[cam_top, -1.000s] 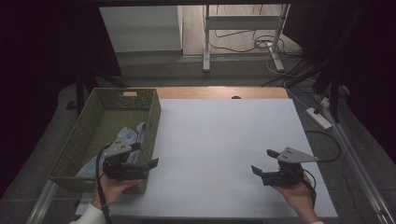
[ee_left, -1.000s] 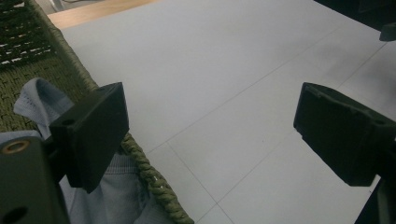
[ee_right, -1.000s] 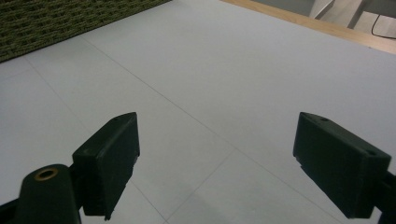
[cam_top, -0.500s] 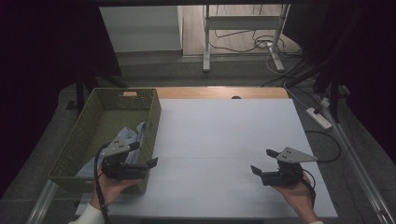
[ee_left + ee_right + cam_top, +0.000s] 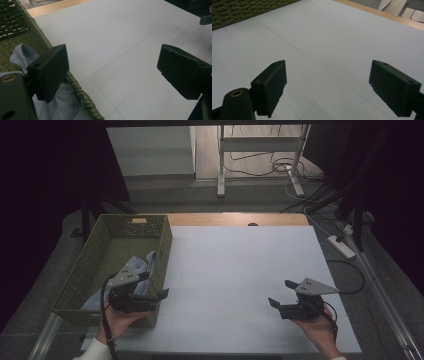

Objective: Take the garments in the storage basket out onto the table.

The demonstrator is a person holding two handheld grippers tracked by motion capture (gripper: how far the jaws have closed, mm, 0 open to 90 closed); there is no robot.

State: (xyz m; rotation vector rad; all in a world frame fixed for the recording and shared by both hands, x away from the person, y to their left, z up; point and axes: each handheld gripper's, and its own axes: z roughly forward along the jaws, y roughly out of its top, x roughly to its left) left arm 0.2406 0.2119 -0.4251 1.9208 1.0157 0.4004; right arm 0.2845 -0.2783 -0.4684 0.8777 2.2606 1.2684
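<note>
Two grippers stand with jaws spread wide, grasping nothing: our left gripper (image 5: 155, 292) at the basket (image 5: 107, 237) rim, our right gripper (image 5: 281, 296) over the table (image 5: 240, 265). We see the basket's long axis running away from us, a pale cloth (image 5: 141, 265) bunched at its near end.

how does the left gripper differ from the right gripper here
The left gripper hangs at the green basket's rim, beside a pale blue cloth; the right gripper hangs over bare white table, near nothing. Both are open, holding nothing.

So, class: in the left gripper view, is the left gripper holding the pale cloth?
No, the left gripper has its jaws wide apart, with the pale cloth beneath in the basket.
</note>
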